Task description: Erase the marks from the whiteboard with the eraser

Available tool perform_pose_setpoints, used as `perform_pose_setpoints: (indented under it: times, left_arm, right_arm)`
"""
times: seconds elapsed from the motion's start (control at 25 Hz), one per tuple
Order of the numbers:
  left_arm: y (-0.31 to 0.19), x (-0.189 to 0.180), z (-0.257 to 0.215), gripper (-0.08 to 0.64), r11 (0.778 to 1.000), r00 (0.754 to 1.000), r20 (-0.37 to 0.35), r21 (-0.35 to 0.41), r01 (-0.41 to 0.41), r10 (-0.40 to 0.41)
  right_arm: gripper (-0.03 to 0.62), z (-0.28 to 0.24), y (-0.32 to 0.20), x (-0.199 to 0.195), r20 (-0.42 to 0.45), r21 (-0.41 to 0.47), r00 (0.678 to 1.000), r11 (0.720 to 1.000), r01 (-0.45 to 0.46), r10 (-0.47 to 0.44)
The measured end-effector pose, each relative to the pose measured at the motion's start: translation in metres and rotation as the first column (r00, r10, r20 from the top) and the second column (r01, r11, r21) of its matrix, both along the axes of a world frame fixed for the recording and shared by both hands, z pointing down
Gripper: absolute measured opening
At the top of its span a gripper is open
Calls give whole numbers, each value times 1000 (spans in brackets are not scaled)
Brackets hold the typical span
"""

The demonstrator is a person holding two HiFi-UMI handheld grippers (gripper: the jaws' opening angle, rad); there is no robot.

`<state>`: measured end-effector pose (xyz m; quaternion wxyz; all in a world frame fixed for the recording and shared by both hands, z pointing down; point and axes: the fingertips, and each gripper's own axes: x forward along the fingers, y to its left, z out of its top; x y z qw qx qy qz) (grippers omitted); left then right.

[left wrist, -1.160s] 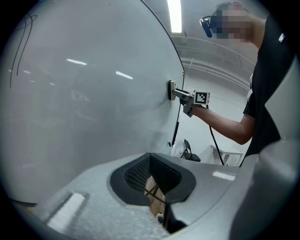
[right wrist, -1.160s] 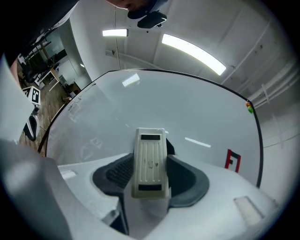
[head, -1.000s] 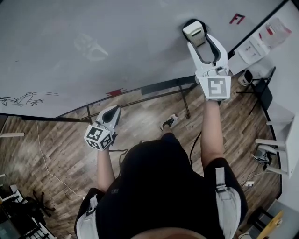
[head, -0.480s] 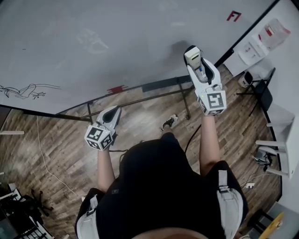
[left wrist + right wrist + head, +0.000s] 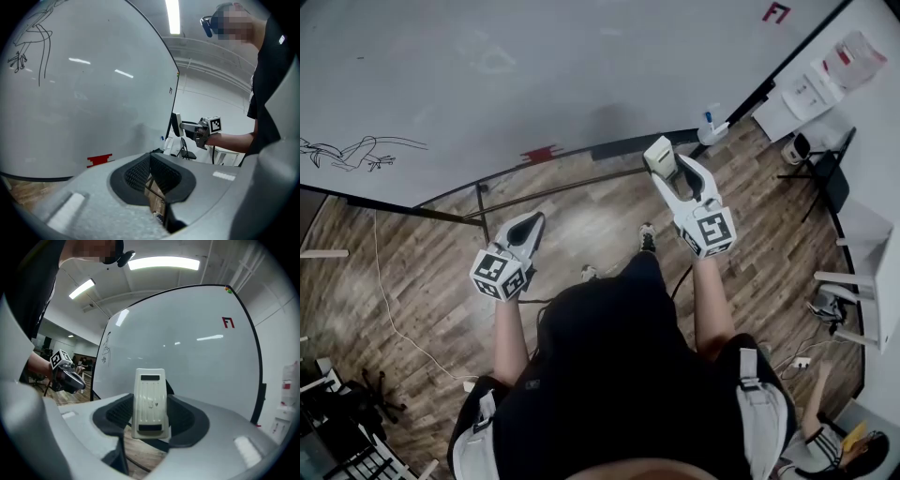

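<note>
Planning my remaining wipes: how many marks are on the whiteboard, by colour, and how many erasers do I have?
Black line scribble: 1
Red marks, one F-shaped, one jagged blotch: 2
White ribbed plastic eraser, clamped in the right gripper: 1
Total: 4

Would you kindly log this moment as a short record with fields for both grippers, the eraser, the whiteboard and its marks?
right gripper: shut on the eraser, held off the board
eraser: white, clamped between the jaws
left gripper: shut, empty, held low over the floor
whiteboard: mostly clean, faint smears
marks: black sketch at the board's left end; red F near its right end
</note>
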<state>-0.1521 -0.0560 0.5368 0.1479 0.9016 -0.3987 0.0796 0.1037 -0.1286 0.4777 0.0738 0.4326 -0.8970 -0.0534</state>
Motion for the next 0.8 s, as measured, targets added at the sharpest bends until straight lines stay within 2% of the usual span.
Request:
perform_pose_setpoints:
  times: [0.2, 0.4, 0.56, 0.8]
  left_arm:
    - [10, 5, -2, 11, 1000, 1000, -3, 11, 15, -15]
    - [22, 30, -2, 11, 1000, 1000, -11, -1, 5, -5]
    - [28, 52, -3, 11, 1000, 1000, 12, -6, -2, 2]
    - [37, 83, -10, 11, 1000, 1000, -8, -22, 13, -13]
  right_arm:
    - [226, 11, 23, -1, -24, -22, 999, 999, 39, -39]
    - [227, 13, 32, 8, -83, -14, 995, 998, 61, -62]
    - [225, 19, 33, 23, -125, -30, 989, 996, 80, -83]
    - [227, 35, 41, 55, -215, -76, 970, 992, 96, -111]
